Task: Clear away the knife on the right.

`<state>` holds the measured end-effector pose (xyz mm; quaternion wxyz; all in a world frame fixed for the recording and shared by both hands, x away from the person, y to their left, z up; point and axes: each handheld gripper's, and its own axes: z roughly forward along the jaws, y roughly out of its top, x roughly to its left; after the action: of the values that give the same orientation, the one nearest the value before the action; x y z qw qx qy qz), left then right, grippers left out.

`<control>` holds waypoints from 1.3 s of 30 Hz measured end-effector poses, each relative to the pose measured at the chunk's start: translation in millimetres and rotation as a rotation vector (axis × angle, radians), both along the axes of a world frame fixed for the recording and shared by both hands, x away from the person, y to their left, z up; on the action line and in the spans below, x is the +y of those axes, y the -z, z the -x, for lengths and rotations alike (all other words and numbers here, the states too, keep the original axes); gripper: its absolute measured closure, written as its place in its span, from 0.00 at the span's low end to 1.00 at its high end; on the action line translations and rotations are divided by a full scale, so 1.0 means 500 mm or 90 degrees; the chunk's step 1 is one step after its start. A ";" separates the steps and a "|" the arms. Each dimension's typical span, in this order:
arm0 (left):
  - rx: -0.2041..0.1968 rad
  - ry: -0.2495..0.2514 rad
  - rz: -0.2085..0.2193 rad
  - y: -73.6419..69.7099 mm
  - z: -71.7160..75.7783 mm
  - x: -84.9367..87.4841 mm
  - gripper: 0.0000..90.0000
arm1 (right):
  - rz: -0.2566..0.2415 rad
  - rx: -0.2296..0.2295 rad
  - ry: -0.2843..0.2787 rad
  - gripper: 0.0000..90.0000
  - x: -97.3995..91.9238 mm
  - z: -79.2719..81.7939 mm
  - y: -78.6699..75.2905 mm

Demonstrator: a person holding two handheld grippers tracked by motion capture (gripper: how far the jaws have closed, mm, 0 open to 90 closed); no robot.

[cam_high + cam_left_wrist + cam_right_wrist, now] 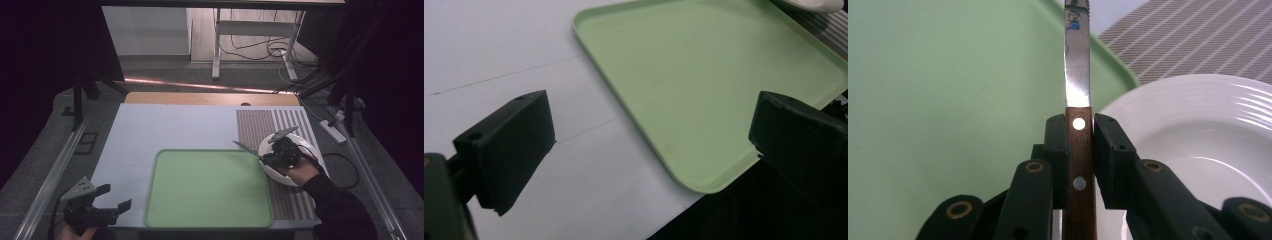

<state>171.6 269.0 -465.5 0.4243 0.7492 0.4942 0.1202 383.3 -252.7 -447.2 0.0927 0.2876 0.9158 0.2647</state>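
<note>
A knife with a wooden handle (1079,165) and a steel blade (1077,65) is clamped between the jaws of my right gripper (1079,130). In the high view that right gripper (272,156) hovers over a white plate (309,145) at the tray's right edge, and the knife blade (246,148) points left over the green tray (210,187). My left gripper (114,197) rests at the table's front left corner, jaws wide apart with nothing between them. The left gripper view shows its two black pads (509,150) facing the green tray's near corner (704,182).
A brown striped placemat (272,125) lies under the plate on the white table top (170,125). The white plate's rim (811,5) peeks in at the top right of the left gripper view. Metal rails run along both table sides.
</note>
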 end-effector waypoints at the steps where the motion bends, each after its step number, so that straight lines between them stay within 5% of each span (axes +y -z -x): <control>1: 0.000 0.000 0.000 0.000 0.000 0.000 0.05 | -0.001 0.000 -0.004 0.86 0.003 0.006 0.000; 19: -0.001 0.001 -0.002 0.000 0.000 -0.001 0.05 | 0.001 0.023 -0.096 0.86 0.093 0.109 0.017; 33: 0.000 0.002 -0.002 0.000 0.000 -0.001 0.05 | 0.084 0.073 -0.173 0.85 0.145 0.132 0.096; 36: 0.001 0.001 -0.003 0.000 -0.001 -0.001 0.05 | 0.078 0.098 -0.183 0.77 0.146 0.131 0.096; 39: 0.002 0.001 -0.004 0.000 -0.001 -0.002 0.05 | 0.056 0.092 -0.187 0.78 0.150 0.129 0.081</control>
<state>172.4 268.0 -465.6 0.4208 0.7514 0.4939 0.1202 318.6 -177.9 -487.5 -0.0008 0.1649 0.9629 0.2135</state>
